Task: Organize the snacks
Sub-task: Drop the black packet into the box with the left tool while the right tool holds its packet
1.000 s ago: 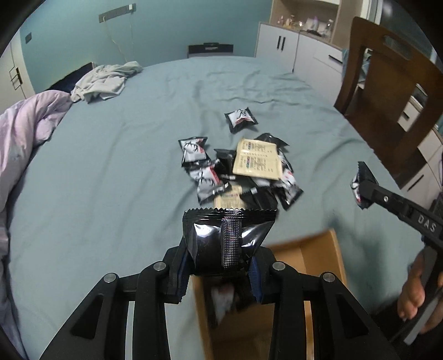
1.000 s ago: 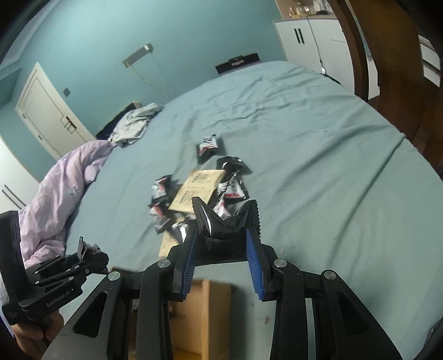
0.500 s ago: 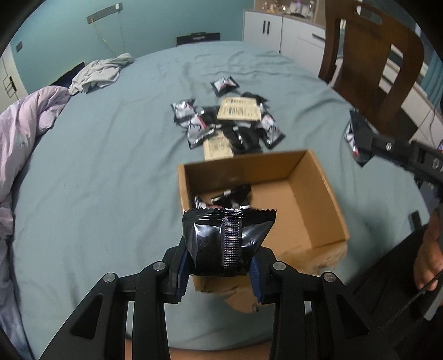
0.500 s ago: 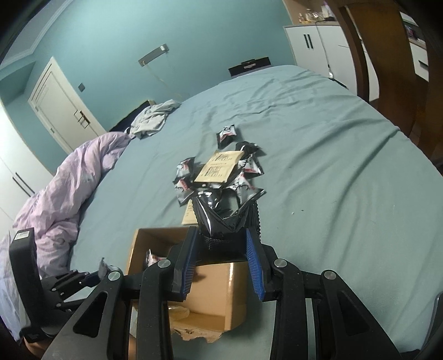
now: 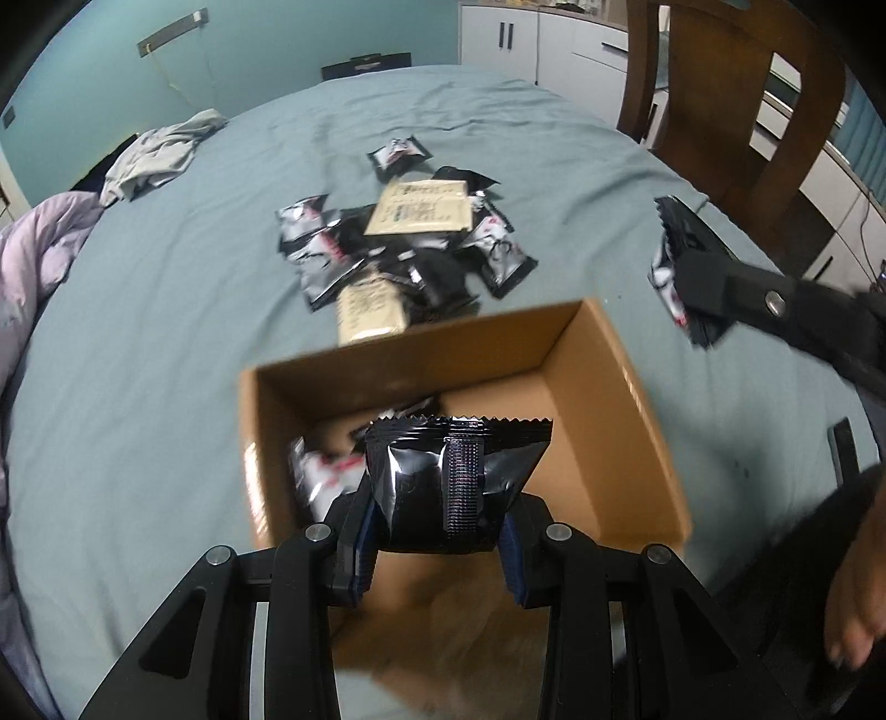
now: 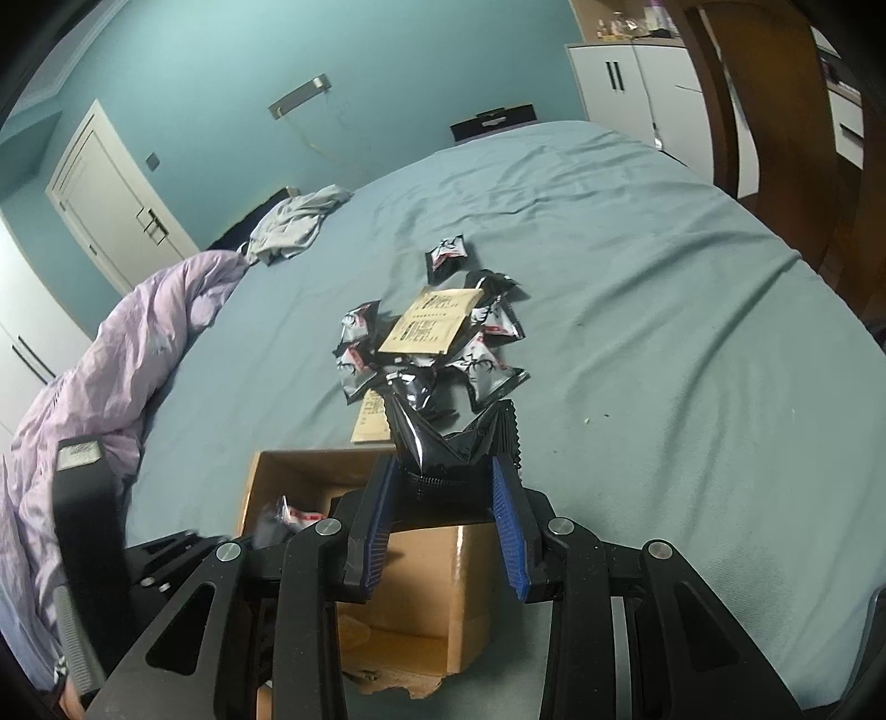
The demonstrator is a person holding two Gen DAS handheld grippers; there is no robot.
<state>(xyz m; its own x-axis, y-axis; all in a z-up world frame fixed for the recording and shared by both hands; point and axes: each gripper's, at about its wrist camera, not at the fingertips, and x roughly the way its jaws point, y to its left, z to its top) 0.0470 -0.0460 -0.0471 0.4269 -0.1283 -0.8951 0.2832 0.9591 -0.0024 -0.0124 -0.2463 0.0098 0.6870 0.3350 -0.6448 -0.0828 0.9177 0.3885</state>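
Observation:
My left gripper (image 5: 437,545) is shut on a black snack packet (image 5: 454,482), held over the near side of an open cardboard box (image 5: 603,387). Black-and-white packets (image 5: 326,476) lie inside the box at its left. My right gripper (image 6: 446,520) is shut on a crumpled black snack packet (image 6: 437,432) above the box (image 6: 432,587), near its right wall. In the left wrist view the right gripper (image 5: 686,271) with its packet hangs to the right of the box. A pile of black snack packets with two beige sachets (image 5: 415,249) lies on the bed beyond the box.
The blue-grey bed sheet (image 6: 637,288) spreads all around. A lilac duvet (image 6: 111,354) is bunched at the left, a grey garment (image 6: 293,221) at the far left. A wooden chair (image 5: 731,105) and white cabinets (image 5: 554,39) stand at the right. A person's hand (image 5: 853,609) shows at lower right.
The left gripper has come down and forward with its packet, from ahead of the box to over its inside. The right gripper has shifted a little toward the box, still holding its packet.

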